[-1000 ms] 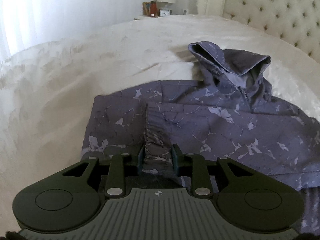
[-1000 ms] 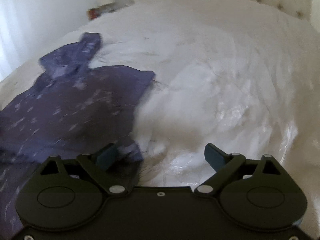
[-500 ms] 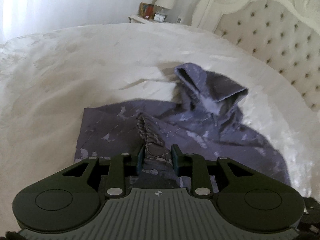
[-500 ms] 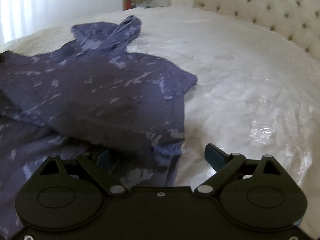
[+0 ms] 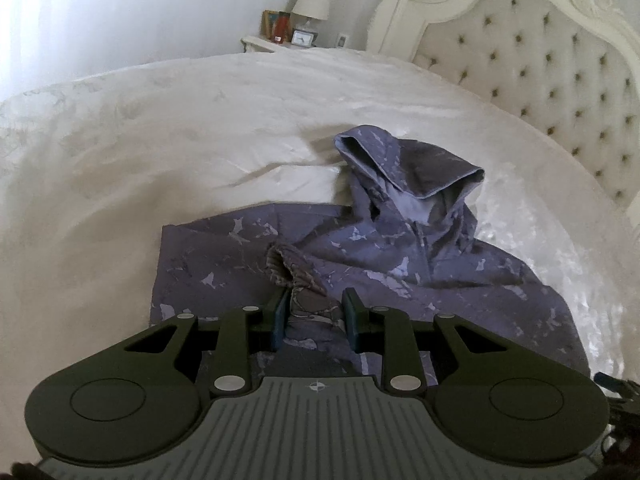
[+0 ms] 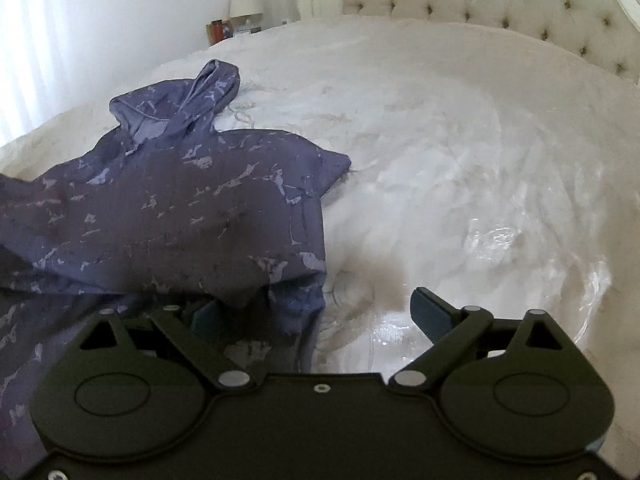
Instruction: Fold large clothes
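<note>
A purple hoodie (image 5: 400, 264) with pale marbled streaks lies on a white bed, hood (image 5: 404, 164) toward the headboard. My left gripper (image 5: 316, 316) is shut on the sleeve cuff (image 5: 298, 280), held over the hoodie's chest. In the right wrist view the hoodie (image 6: 168, 208) lies to the left. My right gripper (image 6: 316, 312) is open at the hoodie's right edge; its left finger is partly hidden under a fold of cloth, its right finger (image 6: 430, 312) is over bare bedding.
The white bedspread (image 5: 180, 152) spreads all round the hoodie. A tufted cream headboard (image 5: 540, 88) stands at the far right. A nightstand with a lamp (image 5: 312, 4), a clock and a picture is beyond the bed's far edge.
My left gripper has carried the cuff further over the hoodie's body. My right gripper has stayed open and drifted along the hoodie's right edge.
</note>
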`<move>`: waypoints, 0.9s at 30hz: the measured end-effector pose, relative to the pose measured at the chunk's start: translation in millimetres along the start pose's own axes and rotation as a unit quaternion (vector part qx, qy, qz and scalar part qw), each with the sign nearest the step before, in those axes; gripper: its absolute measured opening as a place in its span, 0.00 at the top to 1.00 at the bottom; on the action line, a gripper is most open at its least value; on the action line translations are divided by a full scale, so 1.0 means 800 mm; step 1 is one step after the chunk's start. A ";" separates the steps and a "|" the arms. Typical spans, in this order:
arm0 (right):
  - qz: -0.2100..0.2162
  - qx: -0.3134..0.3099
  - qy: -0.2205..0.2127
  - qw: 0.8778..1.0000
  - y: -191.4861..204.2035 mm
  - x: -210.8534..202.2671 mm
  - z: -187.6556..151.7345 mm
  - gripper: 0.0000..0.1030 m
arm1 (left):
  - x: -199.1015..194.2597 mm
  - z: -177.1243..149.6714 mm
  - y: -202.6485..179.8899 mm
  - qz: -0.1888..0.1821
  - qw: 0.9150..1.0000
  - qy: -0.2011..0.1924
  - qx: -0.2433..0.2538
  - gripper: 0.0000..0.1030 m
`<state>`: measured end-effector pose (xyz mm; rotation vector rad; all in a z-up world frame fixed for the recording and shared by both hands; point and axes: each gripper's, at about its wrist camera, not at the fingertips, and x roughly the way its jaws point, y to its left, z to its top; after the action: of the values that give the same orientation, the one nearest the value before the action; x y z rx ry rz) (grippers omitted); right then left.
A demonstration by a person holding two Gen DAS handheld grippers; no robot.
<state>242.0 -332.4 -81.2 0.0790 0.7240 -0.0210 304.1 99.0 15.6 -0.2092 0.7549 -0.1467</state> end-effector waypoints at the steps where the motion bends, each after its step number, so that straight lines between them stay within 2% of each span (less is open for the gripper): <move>1: 0.001 0.004 -0.007 1.000 0.000 -0.001 0.001 0.07 | 0.001 0.001 0.001 0.000 1.000 0.000 -0.001 0.73; 6: -0.007 0.051 -0.035 0.998 -0.011 0.001 0.005 0.07 | -0.001 0.002 0.001 -0.010 1.000 -0.003 -0.002 0.73; 9: -0.001 0.076 -0.034 0.997 -0.017 0.003 0.005 0.07 | -0.001 0.002 -0.002 -0.008 1.000 -0.005 0.003 0.73; 12: 0.004 0.047 -0.021 0.999 -0.004 0.006 0.002 0.07 | -0.001 0.003 -0.001 -0.009 1.000 -0.007 0.001 0.73; 16: 0.002 0.006 -0.029 1.000 0.014 0.012 0.003 0.08 | -0.001 0.003 0.000 -0.008 1.000 -0.006 0.001 0.73; 17: -0.008 -0.002 -0.036 0.999 0.016 0.012 0.004 0.08 | -0.001 0.003 0.000 -0.006 1.000 -0.006 0.003 0.73; 19: -0.058 -0.010 -0.042 0.997 0.009 0.010 0.003 0.08 | -0.002 0.003 0.002 -0.005 1.000 -0.010 0.010 0.74; 21: -0.072 0.015 -0.025 0.997 -0.010 0.008 0.000 0.08 | -0.001 0.001 0.003 0.009 1.000 -0.019 0.022 0.76; 23: -0.066 0.048 -0.005 0.997 -0.026 0.008 -0.004 0.08 | 0.004 0.000 0.006 0.029 0.998 -0.021 0.041 0.76; 27: -0.046 0.034 0.034 0.998 -0.024 0.013 -0.009 0.08 | 0.016 -0.012 0.019 0.054 0.998 -0.001 0.035 0.76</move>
<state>244.1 -350.7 -94.8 0.1119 0.7937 -0.1319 307.4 109.8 -3.6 -0.1014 0.7561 -0.0705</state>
